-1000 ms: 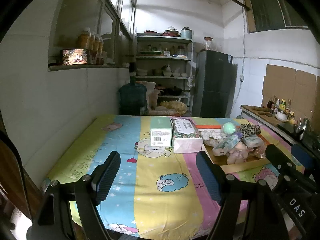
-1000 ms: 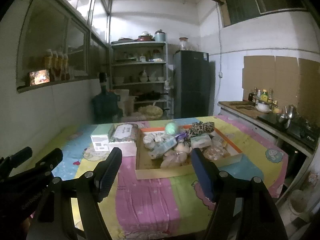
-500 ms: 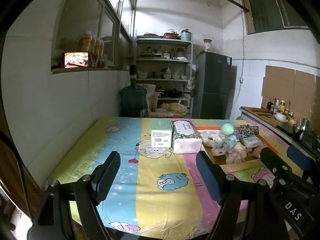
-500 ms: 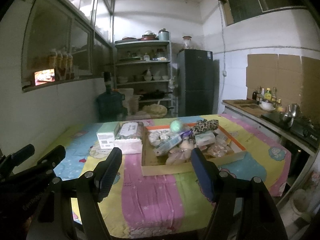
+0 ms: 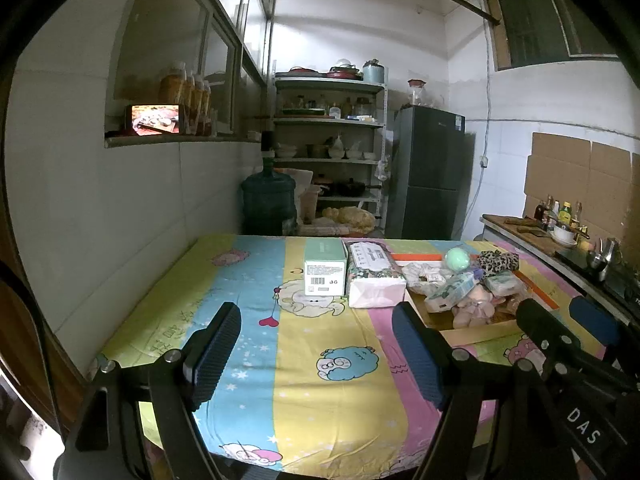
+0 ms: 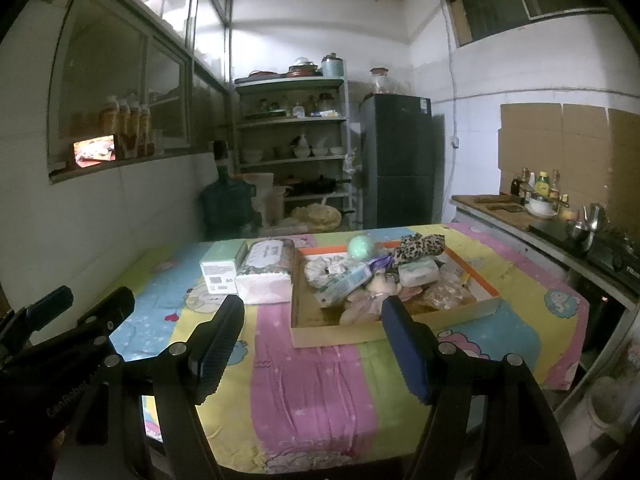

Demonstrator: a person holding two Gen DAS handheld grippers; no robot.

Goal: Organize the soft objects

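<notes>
Nothing moved; soft objs (image 6: 372,280) heaped in cardboard tray (image 6: 340,336), mixed colours.

**Much Left Unseen at a Cluttered Kitchen Table**

The near edge of the striped cartoon-print tablecloth (image 6: 316,392) is cut off by the frame and masked by black gripper arms. The lower items in the shallow cardboard tray (image 6: 340,334) are buried beneath the heap of soft packets. Print on the mint-green carton (image 5: 324,266) is too small to be read. The lit screen on the window ledge (image 5: 154,119) is shown too blurred to be made out.
</notes>
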